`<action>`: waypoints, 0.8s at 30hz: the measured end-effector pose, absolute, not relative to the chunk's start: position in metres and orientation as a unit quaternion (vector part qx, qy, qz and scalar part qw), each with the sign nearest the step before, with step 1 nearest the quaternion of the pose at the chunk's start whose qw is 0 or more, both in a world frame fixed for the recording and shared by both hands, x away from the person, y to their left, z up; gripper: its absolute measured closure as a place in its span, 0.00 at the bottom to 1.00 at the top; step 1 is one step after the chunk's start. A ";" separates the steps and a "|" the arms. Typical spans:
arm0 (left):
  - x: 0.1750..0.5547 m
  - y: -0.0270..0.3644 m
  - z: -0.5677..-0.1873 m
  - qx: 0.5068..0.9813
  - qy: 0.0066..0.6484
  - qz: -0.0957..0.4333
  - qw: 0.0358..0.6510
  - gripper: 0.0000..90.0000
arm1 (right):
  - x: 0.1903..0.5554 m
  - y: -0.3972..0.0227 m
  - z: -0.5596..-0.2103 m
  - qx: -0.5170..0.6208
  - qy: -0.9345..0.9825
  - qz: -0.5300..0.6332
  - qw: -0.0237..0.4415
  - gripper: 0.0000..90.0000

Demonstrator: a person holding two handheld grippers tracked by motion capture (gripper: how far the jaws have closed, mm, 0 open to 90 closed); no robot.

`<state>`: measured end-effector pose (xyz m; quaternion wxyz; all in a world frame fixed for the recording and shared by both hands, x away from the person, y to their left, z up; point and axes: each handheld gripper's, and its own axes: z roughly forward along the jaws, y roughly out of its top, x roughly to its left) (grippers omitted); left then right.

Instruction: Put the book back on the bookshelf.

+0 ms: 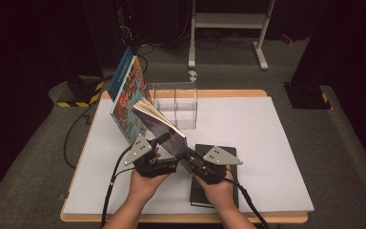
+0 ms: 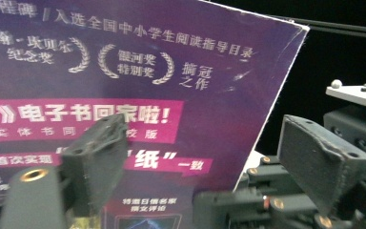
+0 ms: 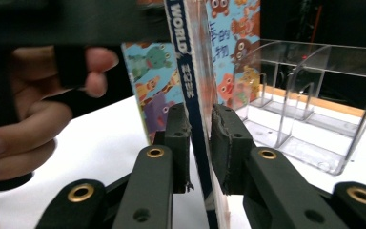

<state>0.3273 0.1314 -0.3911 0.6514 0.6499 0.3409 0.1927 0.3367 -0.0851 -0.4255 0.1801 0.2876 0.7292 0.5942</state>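
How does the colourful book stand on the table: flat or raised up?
Raised up, tilted: the colourful book stands on its lower edge, its top leaning left, with the right hand-held gripper closed on its spine.

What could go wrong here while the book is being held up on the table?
1. The right claw pinches just the thin spine edge of the book; the book could slip or twist out.
2. The left claw stands open beside the purple cover, giving no support, so the tilted book may flop down.
3. The clear plastic rack stands close behind; a swinging book could knock it.
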 end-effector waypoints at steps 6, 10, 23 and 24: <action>0.327 0.130 -0.391 0.648 0.348 0.198 0.648 0.18 | 0.331 -0.089 -0.436 0.283 0.739 0.590 0.159 0.75; 0.328 0.129 -0.390 0.643 0.360 0.206 0.644 0.17 | 0.329 -0.082 -0.435 0.271 0.744 0.592 0.148 0.75; 0.332 0.130 -0.390 0.654 0.366 0.245 0.615 0.38 | 0.316 -0.084 -0.435 0.249 0.765 0.578 0.138 0.65; 0.331 0.129 -0.390 0.656 0.364 0.247 0.614 0.39 | 0.313 -0.090 -0.435 0.249 0.766 0.576 0.141 0.64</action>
